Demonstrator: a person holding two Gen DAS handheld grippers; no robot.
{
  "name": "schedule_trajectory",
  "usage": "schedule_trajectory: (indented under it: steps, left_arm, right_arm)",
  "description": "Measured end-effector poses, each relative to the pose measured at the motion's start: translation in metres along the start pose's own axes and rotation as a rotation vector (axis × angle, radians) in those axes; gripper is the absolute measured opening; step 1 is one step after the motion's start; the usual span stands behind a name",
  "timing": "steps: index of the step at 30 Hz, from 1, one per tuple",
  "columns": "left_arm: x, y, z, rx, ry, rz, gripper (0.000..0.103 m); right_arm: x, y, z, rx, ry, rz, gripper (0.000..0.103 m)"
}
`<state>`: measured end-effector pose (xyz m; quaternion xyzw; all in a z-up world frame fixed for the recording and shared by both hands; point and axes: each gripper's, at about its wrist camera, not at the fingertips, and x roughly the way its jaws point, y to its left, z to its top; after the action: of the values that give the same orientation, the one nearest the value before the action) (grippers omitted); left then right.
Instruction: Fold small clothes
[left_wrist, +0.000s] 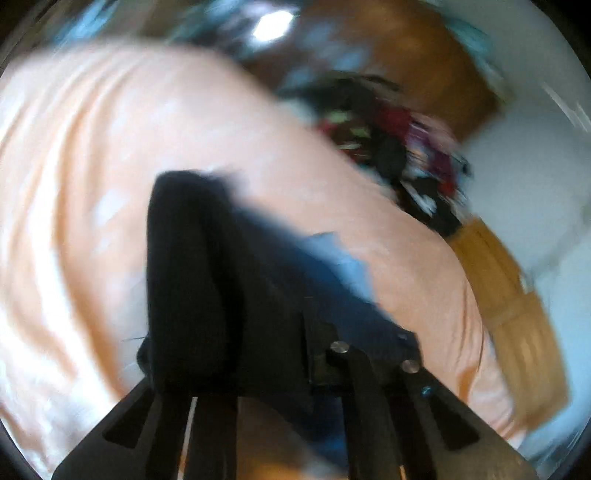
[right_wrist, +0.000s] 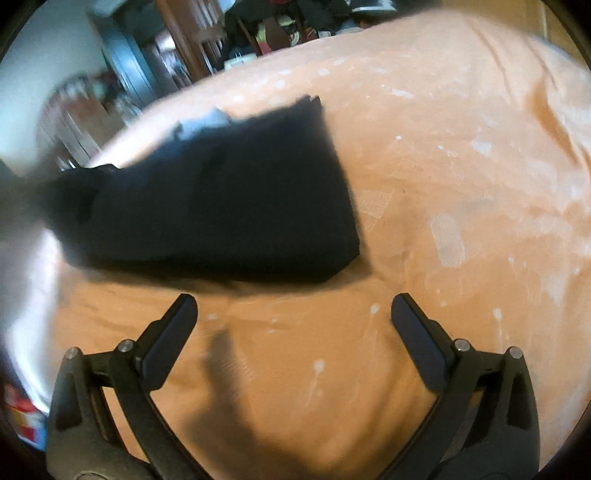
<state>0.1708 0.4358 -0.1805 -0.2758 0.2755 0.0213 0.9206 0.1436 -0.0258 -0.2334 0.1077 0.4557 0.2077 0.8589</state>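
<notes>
The right gripper (right_wrist: 293, 317) is hanging over the peach bedsheet (right_wrist: 443, 184) with its two fingers spread wide apart and nothing between them; bare sheet is showing in the gap, low in the right wrist view. Just beyond the fingertips, toward the upper left of that frame, the dark garment (right_wrist: 221, 199) is lying as a folded, roughly oblong bundle. Its long axis is running across the frame from the left edge to just right of centre, so it is sitting crosswise to the way the right fingers are pointing. Its squared-off right end is lying up and slightly left of the gap between the fingers, near them but not touching.

The left gripper (left_wrist: 258, 295) is much closer to the cloth. In the left wrist view, dark fabric is draping over and between its fingers in the lower middle of the frame, with a paler blue patch (left_wrist: 340, 258) showing at the right of the bundle. The picture is badly smeared, but the fingers seem to be pinched on the garment; I am judging that rather than seeing the contact cleanly. So the left side is holding the far-left end while the right stands free at the near edge.

No basket or bin is in sight. A heap of mixed clothes (left_wrist: 406, 155) is lying at the upper right of the left view, beside a wooden board (left_wrist: 509, 314); what is in the heap I cannot tell.
</notes>
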Motion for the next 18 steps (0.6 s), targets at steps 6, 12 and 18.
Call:
schedule_trajectory:
  steps: [6, 12, 18]
  left_arm:
    - [0.084, -0.162, -0.072, 0.447, 0.267, -0.226, 0.026]
    - [0.133, -0.172, -0.164, 0.637, 0.517, -0.174, 0.033]
    - [0.086, -0.169, -0.140, 0.569, 0.416, -0.229, 0.048]
  right_arm:
    - [-0.022, -0.031, -0.004, 0.082, -0.027, 0.059, 0.102]
    - [-0.036, -0.055, -0.001, 0.135, -0.043, 0.115, 0.102]
    - [-0.041, -0.066, 0.038, 0.248, -0.103, 0.361, 0.090]
